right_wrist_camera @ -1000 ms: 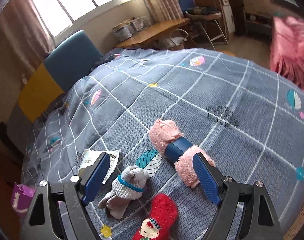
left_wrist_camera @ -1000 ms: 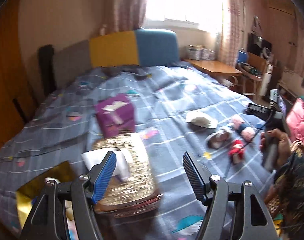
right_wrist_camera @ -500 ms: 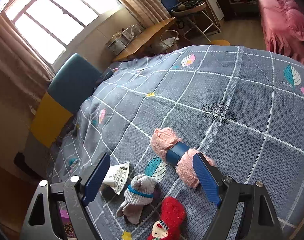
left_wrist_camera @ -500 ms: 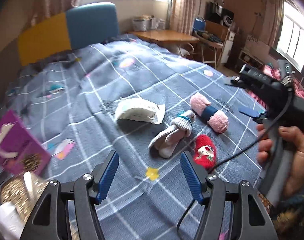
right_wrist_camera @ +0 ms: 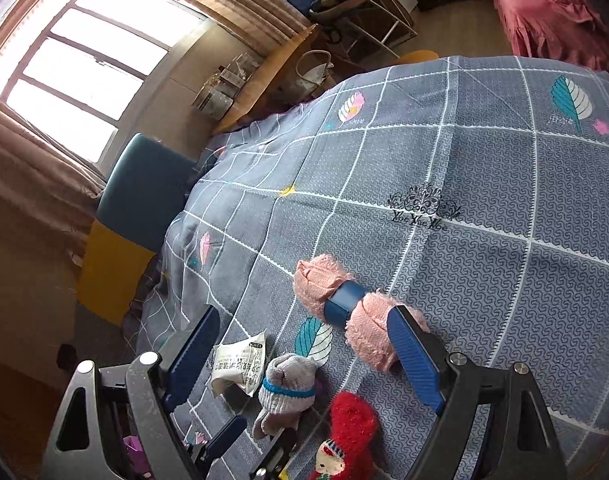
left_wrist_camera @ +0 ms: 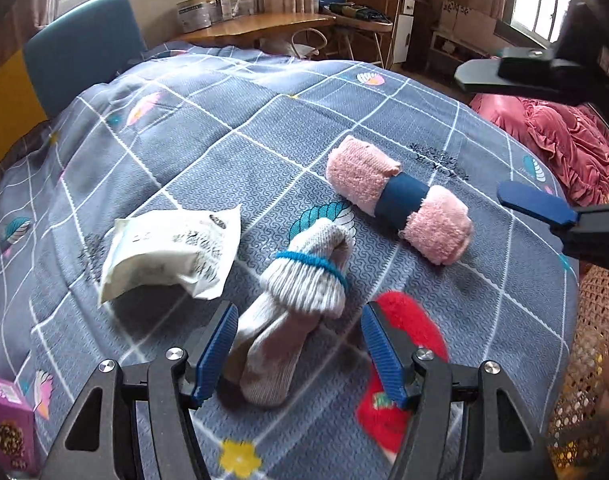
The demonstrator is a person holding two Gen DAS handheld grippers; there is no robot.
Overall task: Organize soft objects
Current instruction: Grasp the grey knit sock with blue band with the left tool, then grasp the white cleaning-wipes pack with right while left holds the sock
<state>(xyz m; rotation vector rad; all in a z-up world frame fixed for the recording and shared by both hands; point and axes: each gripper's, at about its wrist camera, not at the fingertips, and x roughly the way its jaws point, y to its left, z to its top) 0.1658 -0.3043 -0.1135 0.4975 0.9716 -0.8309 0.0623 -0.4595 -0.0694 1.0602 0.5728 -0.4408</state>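
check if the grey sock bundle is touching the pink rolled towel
Apart. The left wrist view shows a clear strip of bedspread between the grey sock bundle and the pink rolled towel.

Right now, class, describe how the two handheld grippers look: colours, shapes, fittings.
Both the left gripper and right gripper have black angular frames with triangular cut-outs, silver screw heads at the joints, and flat blue ribbed finger pads.
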